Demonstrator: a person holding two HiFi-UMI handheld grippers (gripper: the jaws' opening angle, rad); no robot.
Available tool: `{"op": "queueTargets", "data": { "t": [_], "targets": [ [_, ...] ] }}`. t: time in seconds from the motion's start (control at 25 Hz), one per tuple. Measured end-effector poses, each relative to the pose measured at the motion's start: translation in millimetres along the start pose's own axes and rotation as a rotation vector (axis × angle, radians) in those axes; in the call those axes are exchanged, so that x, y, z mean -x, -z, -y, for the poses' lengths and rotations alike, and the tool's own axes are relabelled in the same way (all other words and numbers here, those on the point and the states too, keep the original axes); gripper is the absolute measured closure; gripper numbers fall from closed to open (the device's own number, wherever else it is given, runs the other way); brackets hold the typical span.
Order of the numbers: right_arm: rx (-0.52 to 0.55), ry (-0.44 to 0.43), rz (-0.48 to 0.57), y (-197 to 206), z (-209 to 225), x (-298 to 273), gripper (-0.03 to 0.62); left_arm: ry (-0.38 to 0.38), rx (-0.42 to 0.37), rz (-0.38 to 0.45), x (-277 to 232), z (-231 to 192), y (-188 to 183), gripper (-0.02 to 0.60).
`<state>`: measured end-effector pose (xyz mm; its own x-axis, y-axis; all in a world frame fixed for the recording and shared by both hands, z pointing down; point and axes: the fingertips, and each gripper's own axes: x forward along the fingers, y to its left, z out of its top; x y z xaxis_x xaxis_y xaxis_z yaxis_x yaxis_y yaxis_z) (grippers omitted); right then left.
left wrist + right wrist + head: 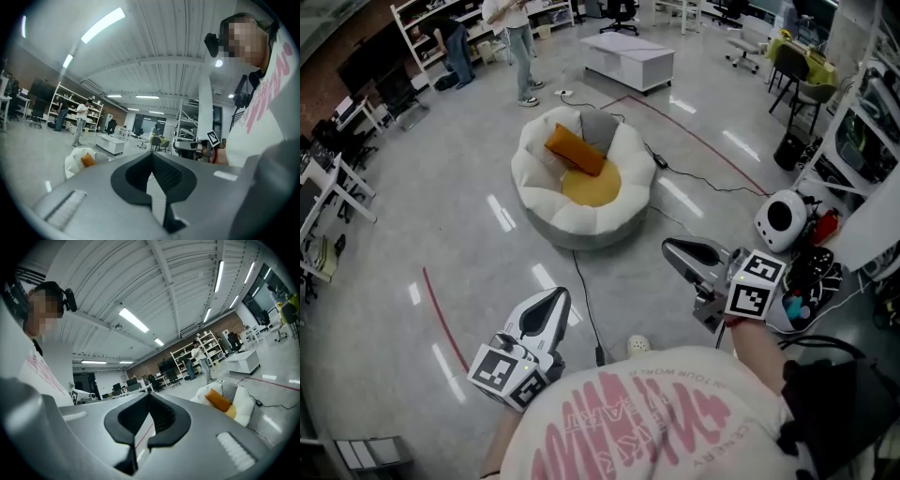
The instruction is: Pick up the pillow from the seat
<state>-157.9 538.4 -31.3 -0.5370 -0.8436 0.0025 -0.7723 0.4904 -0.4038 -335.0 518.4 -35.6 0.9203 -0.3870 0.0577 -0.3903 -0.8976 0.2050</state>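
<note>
An orange pillow (576, 149) leans against the back of a round white seat (546, 208) with a yellow middle cushion (591, 186), out on the floor ahead of me. Both grippers are held low and well short of it. My left gripper (559, 296) is shut and holds nothing; my right gripper (668, 248) is likewise shut and empty. In the left gripper view the pillow (87, 160) and seat (74, 161) are small at the left, beyond the shut gripper (151, 155). The right gripper view has the pillow (219, 400) on the seat (242, 409) to the right of the shut gripper (149, 396).
A black cable (586, 305) runs across the floor from the seat toward me. A low white table (630, 58) stands beyond the seat, with a standing person (521, 47) and shelves at the back left. A white rounded device (780, 220) and clutter sit at the right.
</note>
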Motion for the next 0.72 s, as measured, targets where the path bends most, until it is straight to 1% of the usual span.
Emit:
{"op": "queueTargets", "data": {
  "t": [0.16,0.32,0.48,0.72],
  "targets": [
    [0.024,-0.010,0.007,-26.7,44.6,-10.8,0.588,-0.012,-0.024,0.033,-43.8,-17.6,-14.7,0.566],
    [0.049,-0.022,-0.018,-47.4,76.8,-17.6,0.589,-0.038,-0.025,0.048,-83.6,-34.3,-22.7,0.566],
    [0.056,-0.027,-0.010,-60.2,105.0,-20.1,0.588,-0.024,-0.027,0.068,-114.7,-38.3,-23.4,0.566],
    [0.009,-0.016,-0.009,-61.0,138.1,-21.1,0.589,-0.054,-0.001,0.022,-134.3,-42.5,-14.5,0.566]
  ]
}}
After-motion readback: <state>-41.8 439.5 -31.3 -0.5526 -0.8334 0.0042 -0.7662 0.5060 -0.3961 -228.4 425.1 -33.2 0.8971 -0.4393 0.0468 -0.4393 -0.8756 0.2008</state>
